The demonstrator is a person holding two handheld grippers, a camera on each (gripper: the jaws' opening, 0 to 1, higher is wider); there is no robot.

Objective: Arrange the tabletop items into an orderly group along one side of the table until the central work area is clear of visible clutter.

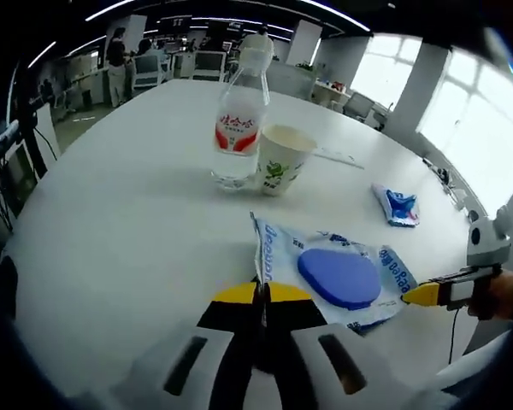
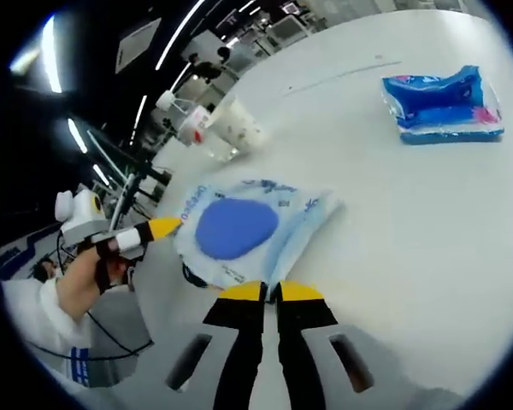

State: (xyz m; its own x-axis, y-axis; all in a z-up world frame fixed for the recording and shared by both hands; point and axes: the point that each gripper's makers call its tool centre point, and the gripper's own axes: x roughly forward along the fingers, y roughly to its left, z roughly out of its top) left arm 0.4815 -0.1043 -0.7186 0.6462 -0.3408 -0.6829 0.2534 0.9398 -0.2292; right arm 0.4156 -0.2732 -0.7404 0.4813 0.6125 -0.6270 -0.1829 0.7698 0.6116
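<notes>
A: Behind your white desk runs an open office with ceiling strips and bright windows, and people stand far beyond the water bottle. Take that bottle as your landmark. A paper cup stands touching it. Nearer you than the bottle lies the large wipes pack, flat, with its blue oval lid up. A small blue packet lies well apart from the bottle, off beyond the cup.

B: And your claws?

A: Your left claw has its yellow tips pressed together at the corner of the wipes pack farthest from the small packet. They look to pinch the edge seal, but whether film sits between them is hard to tell. Your right claw also stands with tips together, at the pack's edge on the side away from the bottle; again you cannot be sure it grips anything.

B: How will that pack behave?

A: Judge it soft and floppy: thin, slick film around a damp stack, heavier in the middle. Pinched at one corner it will likely sag and may slip. The crimped end seals give you the firmest bite; keep off the hard lid.

B: And progress?

A: Bottle and cup already stand grouped. The pack and the small packet lie apart from them, so moving the pack toward the bottle looks to be the step in hand.
</notes>
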